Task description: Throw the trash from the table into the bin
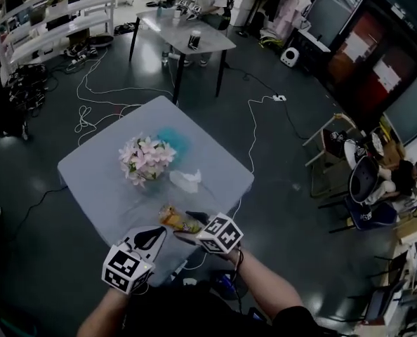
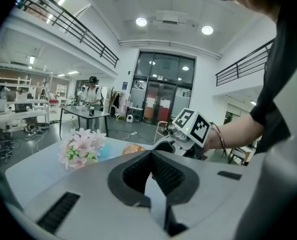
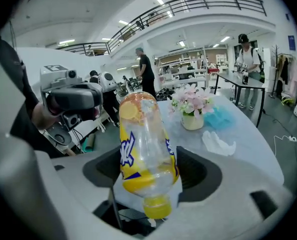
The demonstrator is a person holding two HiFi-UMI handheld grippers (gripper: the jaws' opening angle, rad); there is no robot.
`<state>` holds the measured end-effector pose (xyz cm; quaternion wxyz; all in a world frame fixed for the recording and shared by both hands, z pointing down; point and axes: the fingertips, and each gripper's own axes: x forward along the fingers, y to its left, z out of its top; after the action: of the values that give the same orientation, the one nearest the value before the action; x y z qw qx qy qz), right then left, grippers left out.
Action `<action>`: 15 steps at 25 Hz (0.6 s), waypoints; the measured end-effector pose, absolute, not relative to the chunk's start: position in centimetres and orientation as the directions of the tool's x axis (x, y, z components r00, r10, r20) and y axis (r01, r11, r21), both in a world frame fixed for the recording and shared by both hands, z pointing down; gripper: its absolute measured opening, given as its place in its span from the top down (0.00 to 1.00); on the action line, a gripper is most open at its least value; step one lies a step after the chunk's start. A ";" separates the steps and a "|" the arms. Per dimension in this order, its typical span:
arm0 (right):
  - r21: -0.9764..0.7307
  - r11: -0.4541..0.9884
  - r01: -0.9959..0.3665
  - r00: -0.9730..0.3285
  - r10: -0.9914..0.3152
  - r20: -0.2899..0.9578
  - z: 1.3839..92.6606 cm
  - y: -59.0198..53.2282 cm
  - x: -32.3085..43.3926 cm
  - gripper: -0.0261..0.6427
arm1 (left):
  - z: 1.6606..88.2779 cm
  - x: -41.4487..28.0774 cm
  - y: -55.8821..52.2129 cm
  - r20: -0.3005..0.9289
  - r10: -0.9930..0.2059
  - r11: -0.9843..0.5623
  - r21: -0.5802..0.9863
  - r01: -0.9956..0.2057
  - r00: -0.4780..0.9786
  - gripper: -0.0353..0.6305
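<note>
A clear plastic bottle (image 1: 175, 220) with a yellow label is held over the near edge of the grey table (image 1: 96, 181). My right gripper (image 1: 192, 221) is shut on it. In the right gripper view the bottle (image 3: 146, 154) stands cap-down between the jaws of my right gripper (image 3: 151, 175). A crumpled white tissue (image 1: 187, 180) and a blue wad (image 1: 175, 140) lie on the table. My left gripper (image 1: 151, 237) hovers beside the bottle, shut and empty. In the left gripper view the left gripper (image 2: 149, 168) shows its pads meeting. No bin is in view.
A pot of pink flowers (image 1: 147, 159) stands mid-table. Cables (image 1: 96, 104) trail over the dark floor. A second table (image 1: 184, 32) with a person stands at the back, chairs (image 1: 335, 153) at the right, shelves (image 1: 47, 20) at the far left.
</note>
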<state>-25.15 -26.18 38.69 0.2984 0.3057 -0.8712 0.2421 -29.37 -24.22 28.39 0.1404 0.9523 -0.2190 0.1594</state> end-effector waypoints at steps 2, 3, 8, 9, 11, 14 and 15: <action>-0.257 0.678 -0.689 -0.644 -0.410 0.646 38.1 -25.0 -23.8 0.47 | 27.8 -27.6 -23.5 0.354 -0.353 -0.882 0.183 -0.435 0.866 0.93; -0.267 0.665 -0.697 -0.647 -0.423 0.634 37.9 -24.4 -23.0 0.47 | 27.6 -26.6 -23.0 0.349 -0.342 -0.890 0.178 -0.420 0.873 0.93; -0.298 0.598 -0.744 -0.638 -0.504 0.583 36.5 -21.3 -18.9 0.47 | 26.6 -22.6 -20.7 0.338 -0.297 -0.918 0.155 -0.364 0.893 0.93; -0.301 0.585 -0.753 -0.633 -0.518 0.575 36.3 -20.7 -18.1 0.47 | 26.5 -21.9 -20.3 0.342 -0.289 -0.922 0.151 -0.356 0.894 0.93; -0.309 0.557 -0.771 -0.621 -0.548 0.561 36.0 -19.2 -16.3 0.47 | 26.7 -20.4 -19.3 0.356 -0.267 -0.929 0.151 -0.337 0.896 0.93; -0.327 0.511 -0.795 -0.602 -0.594 0.534 35.7 -17.0 -13.8 0.47 | 26.9 -17.8 -17.8 0.363 -0.232 -0.941 0.151 -0.302 0.902 0.93; -0.337 0.494 -0.801 -0.596 -0.611 0.522 35.5 -16.2 -12.9 0.47 | 26.9 -16.9 -17.4 0.364 -0.222 -0.946 0.145 -0.291 0.904 0.93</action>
<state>-12.90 -16.23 35.51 0.1692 0.4165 -0.8476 0.2819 -16.89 -17.37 26.89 0.0986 0.9708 -0.1322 0.1741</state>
